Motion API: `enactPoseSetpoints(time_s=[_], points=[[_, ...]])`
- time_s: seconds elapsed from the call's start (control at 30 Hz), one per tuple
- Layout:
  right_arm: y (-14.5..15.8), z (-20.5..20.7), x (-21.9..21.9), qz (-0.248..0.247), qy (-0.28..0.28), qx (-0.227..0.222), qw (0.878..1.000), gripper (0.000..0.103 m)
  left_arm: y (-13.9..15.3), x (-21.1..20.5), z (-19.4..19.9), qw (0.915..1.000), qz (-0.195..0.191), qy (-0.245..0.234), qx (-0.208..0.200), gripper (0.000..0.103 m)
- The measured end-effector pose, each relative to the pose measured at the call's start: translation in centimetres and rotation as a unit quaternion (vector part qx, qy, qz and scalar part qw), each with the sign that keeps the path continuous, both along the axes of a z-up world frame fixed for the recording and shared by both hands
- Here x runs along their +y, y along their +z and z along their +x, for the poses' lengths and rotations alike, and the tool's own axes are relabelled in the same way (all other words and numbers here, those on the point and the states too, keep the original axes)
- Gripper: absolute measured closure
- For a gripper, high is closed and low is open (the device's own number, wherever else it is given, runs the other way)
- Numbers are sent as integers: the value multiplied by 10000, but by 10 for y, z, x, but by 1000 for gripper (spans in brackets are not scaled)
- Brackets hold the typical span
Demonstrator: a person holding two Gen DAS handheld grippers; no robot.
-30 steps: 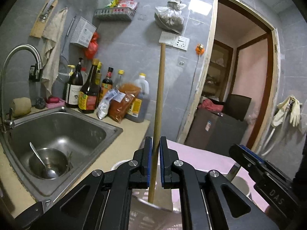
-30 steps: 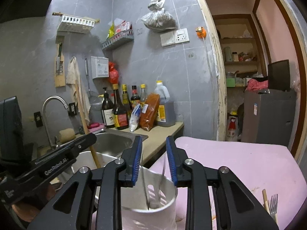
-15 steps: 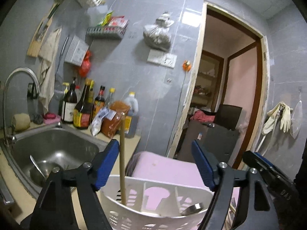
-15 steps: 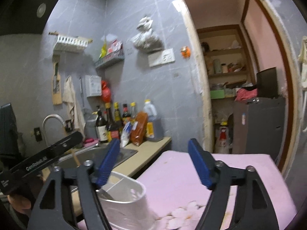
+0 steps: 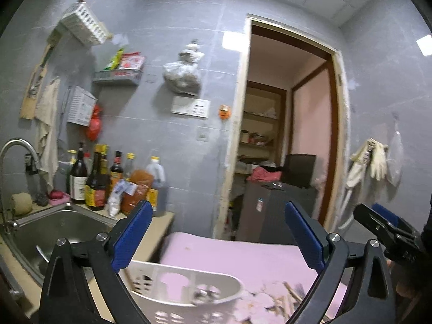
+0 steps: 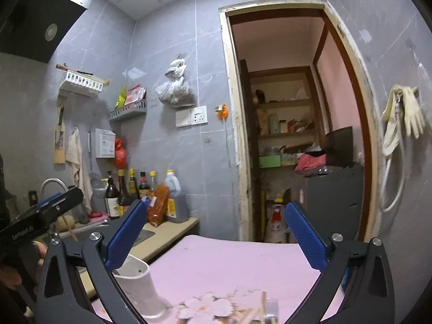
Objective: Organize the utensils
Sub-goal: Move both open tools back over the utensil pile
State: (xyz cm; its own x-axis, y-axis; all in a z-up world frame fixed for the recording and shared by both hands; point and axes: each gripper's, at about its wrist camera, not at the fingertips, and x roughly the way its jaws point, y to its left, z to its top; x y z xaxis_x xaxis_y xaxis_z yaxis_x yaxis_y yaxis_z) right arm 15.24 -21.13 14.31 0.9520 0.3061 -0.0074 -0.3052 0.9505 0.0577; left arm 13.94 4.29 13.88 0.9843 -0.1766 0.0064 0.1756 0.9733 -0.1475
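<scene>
Both tongs spread wide, jaws just opened, nothing gripped: left tongs [image 5: 216, 232], right tongs [image 6: 216, 232]. White utensil holder [image 5: 186, 289] on pink surface [image 6: 229, 264], partly filled. Fork [image 6: 271, 310] and chopsticks [image 6: 253, 316] left lying loose; sorting judged unfinished.

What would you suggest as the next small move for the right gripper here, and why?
Probably lower the right gripper toward the fork lying on the pink tablecloth near the bottom edge. Its jaws have just been opening, stand wide and hold nothing; the white utensil holder stands close by to receive the fork.
</scene>
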Motion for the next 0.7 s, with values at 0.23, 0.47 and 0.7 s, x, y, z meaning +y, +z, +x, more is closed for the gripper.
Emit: enactPoseSetpoints(time_s=[0.23,0.47,0.7], points=[[-6,-17,-29,-373,-275,38,9989,0,-17,-43,3,9971,127,-619,425,7],[-31,-15,-59,-746,-597,388,9947,0,-47,-84,10,9889,459,-1060,930,7],[-64,2,-80,-846,-557,1135,9884,5,-87,-115,31,9718,811,-1347,1759,7]])
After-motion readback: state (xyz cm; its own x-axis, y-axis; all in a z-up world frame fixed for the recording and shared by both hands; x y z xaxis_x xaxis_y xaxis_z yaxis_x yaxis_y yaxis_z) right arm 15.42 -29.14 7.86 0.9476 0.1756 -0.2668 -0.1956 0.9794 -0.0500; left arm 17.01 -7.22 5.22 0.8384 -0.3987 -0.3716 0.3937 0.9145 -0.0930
